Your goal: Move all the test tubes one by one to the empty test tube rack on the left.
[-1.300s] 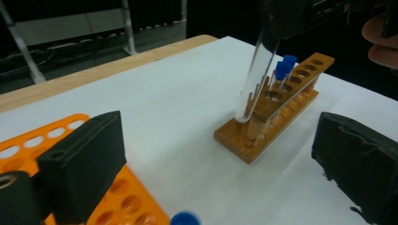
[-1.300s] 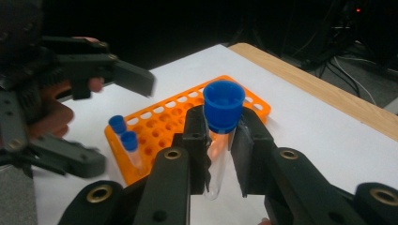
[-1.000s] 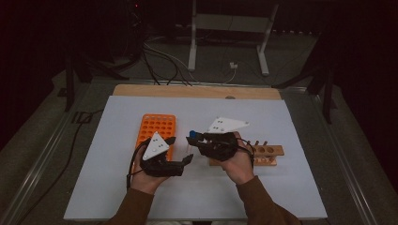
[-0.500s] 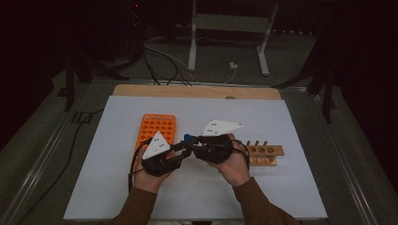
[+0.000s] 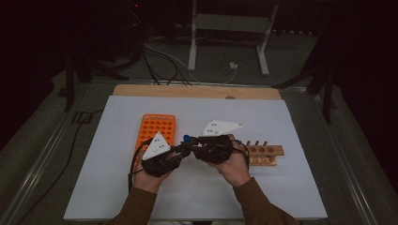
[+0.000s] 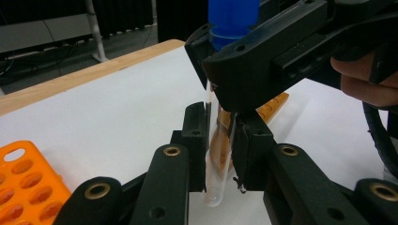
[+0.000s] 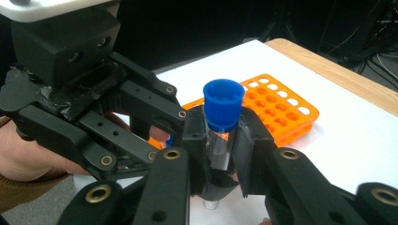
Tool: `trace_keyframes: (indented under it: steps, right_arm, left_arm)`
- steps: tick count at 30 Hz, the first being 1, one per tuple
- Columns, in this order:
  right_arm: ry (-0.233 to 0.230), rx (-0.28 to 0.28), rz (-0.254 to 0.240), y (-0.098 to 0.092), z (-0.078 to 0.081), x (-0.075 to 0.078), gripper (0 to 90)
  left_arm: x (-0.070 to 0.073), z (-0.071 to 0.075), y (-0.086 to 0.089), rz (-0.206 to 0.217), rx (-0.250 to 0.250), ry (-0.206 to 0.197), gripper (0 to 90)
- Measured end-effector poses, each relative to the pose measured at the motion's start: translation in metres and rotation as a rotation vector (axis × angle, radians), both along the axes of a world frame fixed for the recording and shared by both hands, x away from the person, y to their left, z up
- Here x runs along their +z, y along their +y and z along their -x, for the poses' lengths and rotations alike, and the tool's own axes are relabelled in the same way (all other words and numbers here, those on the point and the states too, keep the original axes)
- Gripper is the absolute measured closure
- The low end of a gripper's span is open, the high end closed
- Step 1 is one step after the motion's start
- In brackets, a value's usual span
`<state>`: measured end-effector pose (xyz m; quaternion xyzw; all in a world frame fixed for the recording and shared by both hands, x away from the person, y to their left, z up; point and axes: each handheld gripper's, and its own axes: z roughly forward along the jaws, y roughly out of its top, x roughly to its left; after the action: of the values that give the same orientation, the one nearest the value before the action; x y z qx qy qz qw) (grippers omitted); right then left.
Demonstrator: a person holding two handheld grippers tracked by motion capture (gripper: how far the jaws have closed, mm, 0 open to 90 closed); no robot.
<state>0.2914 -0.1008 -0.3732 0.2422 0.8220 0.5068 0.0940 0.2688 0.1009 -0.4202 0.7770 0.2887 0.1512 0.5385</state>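
A clear test tube [image 6: 218, 165] with a blue cap [image 7: 223, 102] is held upright above the white mat between both hands. My right gripper [image 7: 219, 151] is shut on the tube just under the cap. My left gripper [image 6: 219, 154] has just been closing its jaws and now pinches the lower part of the tube, whose rounded bottom sticks out below the pads. In the high view the left gripper [image 5: 179, 151] and right gripper [image 5: 191, 146] meet tip to tip at the blue cap [image 5: 187, 138].
An orange tube rack [image 5: 156, 127] with several empty holes lies on the white mat [image 5: 281, 117], just behind my left hand. A wooden tube rack [image 5: 265, 152] sits right of my right hand. A wooden board edge [image 5: 197, 91] runs along the back.
The left gripper's jaws, open a second ago, have closed on the lower part of the tube. Both hands have stayed about where they were, with the right grip unchanged.
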Motion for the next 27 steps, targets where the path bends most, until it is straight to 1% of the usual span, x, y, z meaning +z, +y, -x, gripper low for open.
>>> trace_keyframes:
  steps: [5,8,10,12,13,16,21,27]
  right_arm:
    - [0.016,0.027,-0.016,-0.004,-0.001,-0.001,51.1]
    - [0.029,0.022,-0.028,-0.007,-0.001,-0.002,37.6]
    - [0.028,0.014,-0.032,-0.010,0.000,-0.003,32.3]
    - [0.021,0.006,-0.026,-0.013,0.001,-0.004,23.2]
    - [0.019,0.001,-0.021,-0.014,0.002,-0.005,20.5]
    - [0.017,-0.012,-0.025,-0.020,0.003,-0.007,15.3]
    - [0.015,-0.030,-0.031,-0.029,0.004,-0.010,14.2]
    - [0.011,-0.044,-0.032,-0.036,0.007,-0.013,11.1]
  left_arm:
    - [0.000,-0.002,0.002,-0.003,0.019,0.004,77.4]
    - [0.000,-0.003,0.004,-0.003,0.032,0.003,77.5]
    - [0.001,-0.004,0.006,0.002,0.038,0.002,77.5]
    - [0.001,-0.005,0.008,0.002,0.046,-0.002,77.5]
    - [0.002,-0.005,0.009,0.007,0.050,-0.001,77.5]
    - [0.003,-0.006,0.012,0.014,0.066,-0.002,77.6]
    - [0.008,-0.008,0.020,0.023,0.092,-0.018,77.6]
    - [0.013,-0.009,0.033,0.043,0.131,-0.036,77.5]
